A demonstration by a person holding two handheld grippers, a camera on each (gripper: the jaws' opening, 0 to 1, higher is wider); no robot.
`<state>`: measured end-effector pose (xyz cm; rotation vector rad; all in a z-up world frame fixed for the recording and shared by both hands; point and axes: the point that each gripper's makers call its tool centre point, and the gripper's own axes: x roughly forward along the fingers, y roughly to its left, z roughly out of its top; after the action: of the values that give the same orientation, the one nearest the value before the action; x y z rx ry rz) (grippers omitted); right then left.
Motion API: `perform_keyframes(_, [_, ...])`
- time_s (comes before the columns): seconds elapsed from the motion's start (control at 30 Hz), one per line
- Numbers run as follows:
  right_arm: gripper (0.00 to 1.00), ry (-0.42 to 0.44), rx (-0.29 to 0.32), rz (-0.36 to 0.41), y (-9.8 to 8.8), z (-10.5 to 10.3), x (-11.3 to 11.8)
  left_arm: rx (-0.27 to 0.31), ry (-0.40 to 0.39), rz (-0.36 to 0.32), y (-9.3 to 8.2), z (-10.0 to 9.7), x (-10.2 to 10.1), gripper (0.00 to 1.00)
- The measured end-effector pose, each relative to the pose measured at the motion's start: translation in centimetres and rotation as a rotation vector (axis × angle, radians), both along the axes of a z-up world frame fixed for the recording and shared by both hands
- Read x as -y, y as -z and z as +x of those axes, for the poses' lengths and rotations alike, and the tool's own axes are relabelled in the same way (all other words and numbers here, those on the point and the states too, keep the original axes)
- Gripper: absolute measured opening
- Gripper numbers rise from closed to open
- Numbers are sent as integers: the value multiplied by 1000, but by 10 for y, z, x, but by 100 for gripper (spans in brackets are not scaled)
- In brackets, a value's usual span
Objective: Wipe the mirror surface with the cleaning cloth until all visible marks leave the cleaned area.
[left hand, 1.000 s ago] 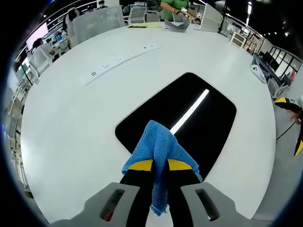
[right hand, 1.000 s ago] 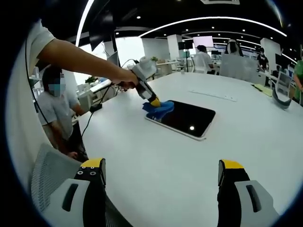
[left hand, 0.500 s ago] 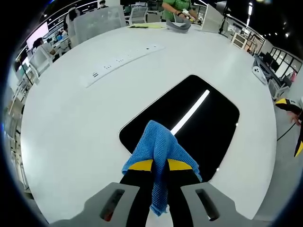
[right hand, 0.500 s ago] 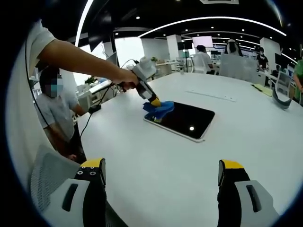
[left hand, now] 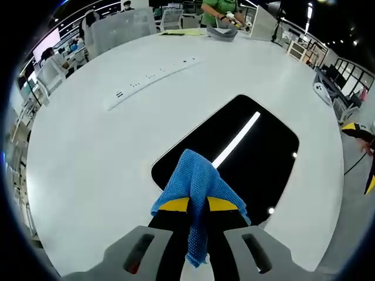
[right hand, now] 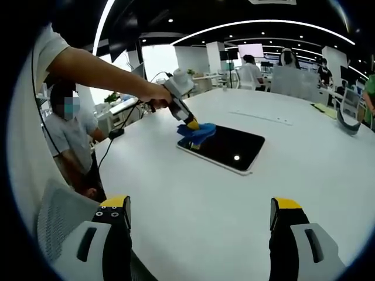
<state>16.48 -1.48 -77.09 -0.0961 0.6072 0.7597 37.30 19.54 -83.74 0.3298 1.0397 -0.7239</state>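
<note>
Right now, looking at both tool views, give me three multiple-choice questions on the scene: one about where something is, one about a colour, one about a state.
1. Where on the mirror does the cleaning cloth rest?
A. at one end
B. at its centre
C. off it, on the table

2. What colour is the cloth?
A. white
B. blue
C. green

3. How do the two tools stand?
A. both open
B. both shut on cloths
C. left tool shut on the cloth, right tool open

Answers:
1. A, since the right gripper view shows the cloth lying over the mirror's end nearest the person's hand.
2. B, since its knit fabric is blue in both views.
3. C, since the left jaws pinch the cloth between their yellow tips, while the right jaws stand wide apart with nothing between them over the white table.
</note>
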Motion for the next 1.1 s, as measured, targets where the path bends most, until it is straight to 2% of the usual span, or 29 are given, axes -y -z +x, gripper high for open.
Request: perform_keyframes(1.1, [99, 13, -14, -6, 4, 5, 1, 12, -3, 1, 0, 20, -1, 8])
